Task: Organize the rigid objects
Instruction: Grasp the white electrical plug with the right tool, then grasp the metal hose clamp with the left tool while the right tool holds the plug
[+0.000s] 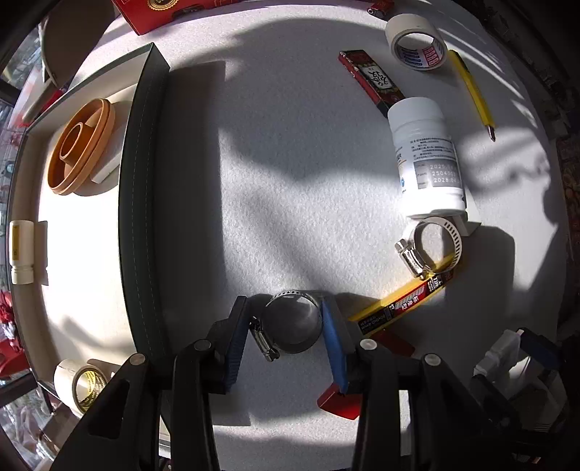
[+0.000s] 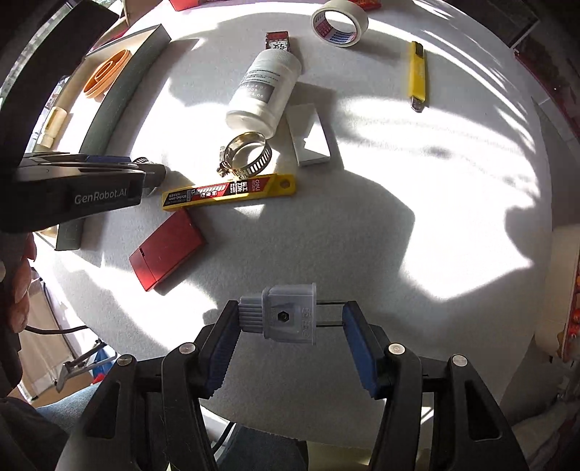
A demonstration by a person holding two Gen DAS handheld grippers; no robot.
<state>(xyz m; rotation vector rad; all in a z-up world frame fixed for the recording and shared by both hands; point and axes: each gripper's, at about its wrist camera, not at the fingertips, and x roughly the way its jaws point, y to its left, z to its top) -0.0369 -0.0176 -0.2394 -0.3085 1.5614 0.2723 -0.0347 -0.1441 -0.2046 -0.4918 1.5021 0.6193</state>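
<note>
My left gripper (image 1: 286, 326) is shut on a metal hose clamp (image 1: 290, 322), held just above the white table beside the dark-walled tray (image 1: 139, 203). It also shows from the side in the right wrist view (image 2: 145, 174). My right gripper (image 2: 290, 322) is shut on a grey plug adapter (image 2: 286, 313), its prongs against the right pad, near the table's front edge. On the table lie a second hose clamp (image 2: 246, 154), a white pill bottle (image 2: 264, 90), a yellow blade case (image 2: 228, 192) and a red flat box (image 2: 166, 250).
The tray holds an orange ring dish (image 1: 81, 145), a white tube (image 1: 21, 251) and a tape roll (image 1: 81, 386). A tape roll (image 2: 339, 23), a yellow utility knife (image 2: 417, 74), a small white box (image 2: 311, 136) and a red packet (image 1: 371, 78) lie farther back.
</note>
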